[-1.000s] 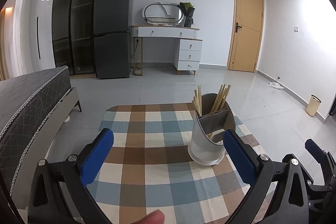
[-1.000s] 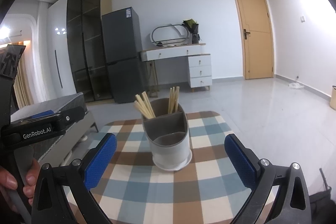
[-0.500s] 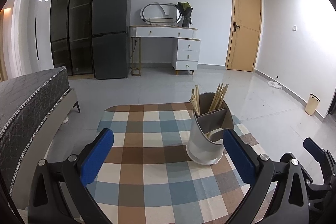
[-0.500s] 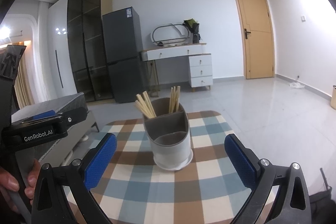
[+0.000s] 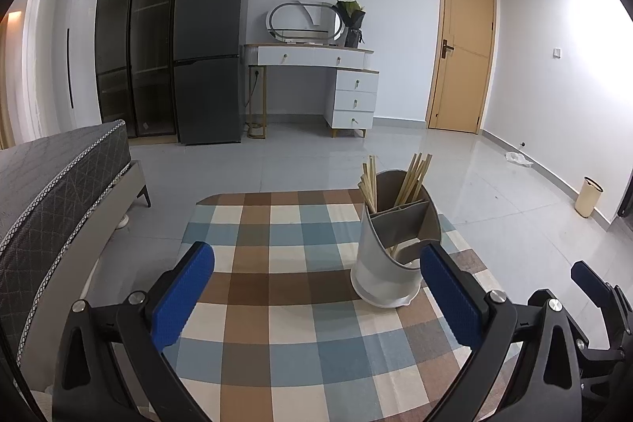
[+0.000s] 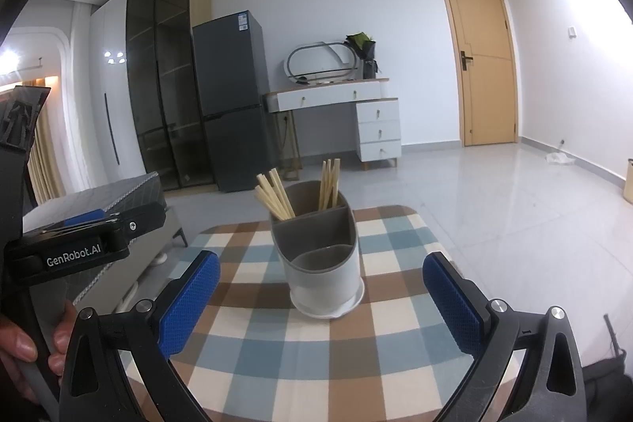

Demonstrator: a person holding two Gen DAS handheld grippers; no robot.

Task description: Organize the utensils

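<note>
Checked cloth [image 5: 300, 303] in brown, blue and cream covers a small table; grey tiled floor beyond. Back wall: dark fridge [image 5: 211, 50], white dressing desk [image 5: 316, 74] with oval mirror, tan door [image 5: 463, 46] to the right. Bed [image 5: 51, 184] at left edge. Small bin [image 5: 588, 195] by the right wall.

Holder [image 6: 320, 256], white-grey with divided compartments, stands upright on the cloth, on a white saucer-like base. Chopsticks [image 6: 275, 196] lean in the rear left compartment, a second bunch in the rear right one. Front compartment: contents hard to tell in the right wrist view; in the left wrist view a few stick ends show through the cut-away wall.

Left gripper [image 5: 316, 291]: jaws spread wide, nothing between them, low over the near cloth. The holder [image 5: 391, 244] sits just ahead of its right finger, apart from it.

Right gripper [image 6: 322, 299]: jaws likewise wide apart, empty, the holder centred ahead between the blue pads [image 6: 188, 299], not touching either.

Right wrist view also catches the left tool's body at left, labelled GenRobot.AI, with a hand [image 6: 23, 347] wrapped on its handle.
</note>
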